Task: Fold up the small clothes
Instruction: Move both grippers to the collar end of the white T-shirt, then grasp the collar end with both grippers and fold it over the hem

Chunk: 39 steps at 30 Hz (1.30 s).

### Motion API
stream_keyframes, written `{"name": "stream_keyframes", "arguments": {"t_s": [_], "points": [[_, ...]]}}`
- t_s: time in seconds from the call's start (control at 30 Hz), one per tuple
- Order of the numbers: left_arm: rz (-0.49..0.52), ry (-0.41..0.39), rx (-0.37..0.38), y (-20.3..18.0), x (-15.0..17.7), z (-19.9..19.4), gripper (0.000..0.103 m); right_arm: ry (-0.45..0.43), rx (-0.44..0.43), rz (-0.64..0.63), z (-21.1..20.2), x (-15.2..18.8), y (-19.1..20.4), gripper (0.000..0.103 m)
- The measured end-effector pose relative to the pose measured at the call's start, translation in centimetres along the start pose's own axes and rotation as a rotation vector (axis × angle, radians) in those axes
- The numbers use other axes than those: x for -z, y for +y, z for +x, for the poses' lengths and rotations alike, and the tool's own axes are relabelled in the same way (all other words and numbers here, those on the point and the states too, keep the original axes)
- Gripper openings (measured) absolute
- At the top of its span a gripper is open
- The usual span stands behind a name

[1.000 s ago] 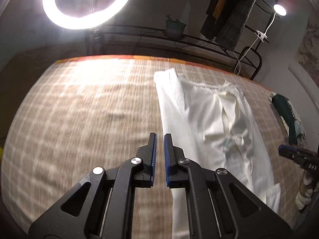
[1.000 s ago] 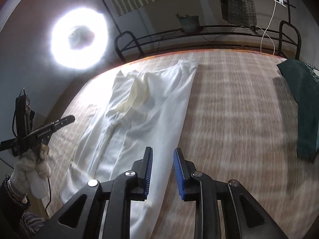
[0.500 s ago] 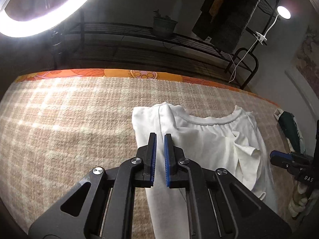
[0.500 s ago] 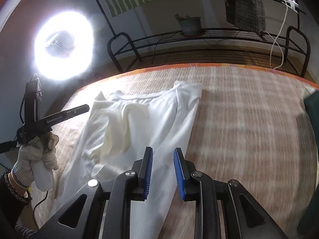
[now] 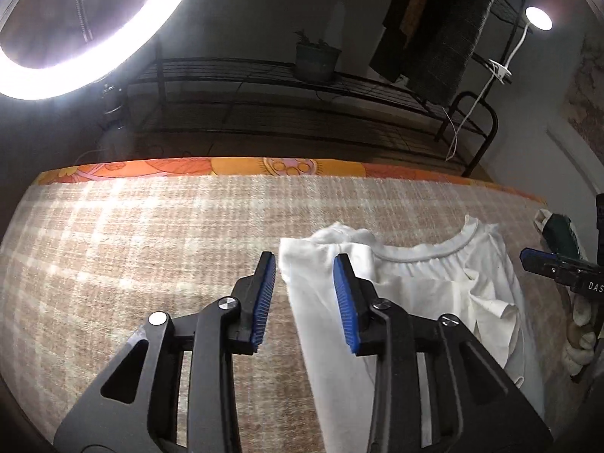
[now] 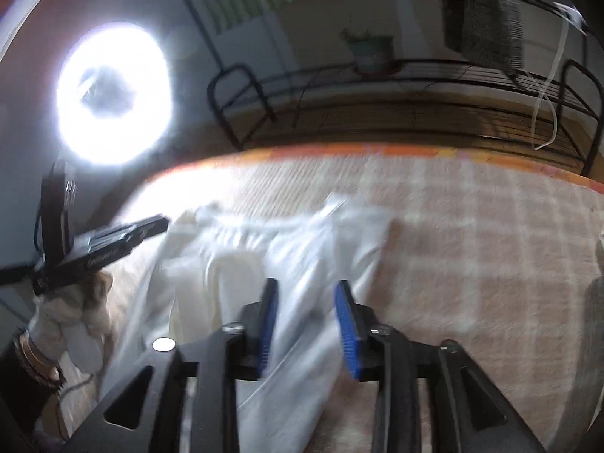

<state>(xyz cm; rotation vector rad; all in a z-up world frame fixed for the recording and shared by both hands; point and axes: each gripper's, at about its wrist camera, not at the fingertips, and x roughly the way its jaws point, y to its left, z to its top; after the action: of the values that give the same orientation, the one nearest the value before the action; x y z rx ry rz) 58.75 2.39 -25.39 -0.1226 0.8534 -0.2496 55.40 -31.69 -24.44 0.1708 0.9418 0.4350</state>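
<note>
A white shirt [image 5: 415,302] lies on the checked beige cloth [image 5: 132,264], sides folded in, neckline toward the far edge. My left gripper [image 5: 304,264] is open, its jaws on either side of the shirt's top left corner, just above it. My right gripper [image 6: 305,290] is open over the shirt's [image 6: 302,249] top right part; that view is blurred. The right gripper also shows at the right edge of the left wrist view [image 5: 558,268], and the left gripper at the left of the right wrist view [image 6: 113,238].
A dark green garment [image 5: 558,234] lies at the right edge of the cloth. The surface ends in an orange patterned border [image 5: 264,166] at the far side. Behind it stand a black metal rack [image 5: 302,87], a ring light [image 5: 75,37] and a potted plant [image 5: 317,60].
Both grippers have moved forward along the shirt to its neckline end. The left jaws, nearly shut before, have opened wide; the right jaws have opened wider too.
</note>
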Motion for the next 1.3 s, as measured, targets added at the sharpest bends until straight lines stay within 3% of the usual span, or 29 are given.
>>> {"name": "stream_keyframes", "arguments": {"t_s": [0.2,0.4,0.47,0.5,0.53,0.6,0.63,0.67,0.93,1.3], "points": [[-0.007,0.074,-0.026,1.2,-0.6,2.9,0.033,0.004,0.022,0.156,1.7,-1.3,-3.9,0.039],[0.059,0.088,-0.040,-0.6,-0.6,4.3,0.033,0.020,0.029,0.125,3.7,-2.6,-3.1,0.039],[0.083,0.089,-0.032,-1.4,-0.7,4.6,0.027,0.017,0.036,0.105,4.2,-2.9,-2.6,0.038],[0.088,0.087,-0.018,-1.6,-0.8,4.6,0.016,0.016,0.036,0.105,4.4,-2.9,-2.4,0.037],[0.091,0.086,-0.004,-1.9,-0.9,4.7,0.009,0.013,0.029,0.110,4.5,-3.1,-2.3,0.032],[0.098,0.075,-0.006,-2.3,-0.9,4.6,0.003,0.017,0.008,0.123,4.8,-3.1,-2.3,0.024],[0.103,0.072,-0.009,-2.5,-1.0,4.6,0.003,0.018,0.012,0.121,4.9,-3.2,-2.2,0.013],[0.109,0.064,-0.010,-2.5,-0.9,4.3,0.002,0.019,0.015,0.118,5.0,-3.3,-2.1,0.002],[0.081,-0.008,0.033,-2.4,-0.5,-1.2,0.002,-0.044,0.001,0.098,1.9,-3.4,-0.5,0.001],[0.126,-0.071,0.035,-4.2,2.7,-11.4,0.002,-0.110,-0.049,0.013,-6.5,-1.8,4.7,0.001]]}}
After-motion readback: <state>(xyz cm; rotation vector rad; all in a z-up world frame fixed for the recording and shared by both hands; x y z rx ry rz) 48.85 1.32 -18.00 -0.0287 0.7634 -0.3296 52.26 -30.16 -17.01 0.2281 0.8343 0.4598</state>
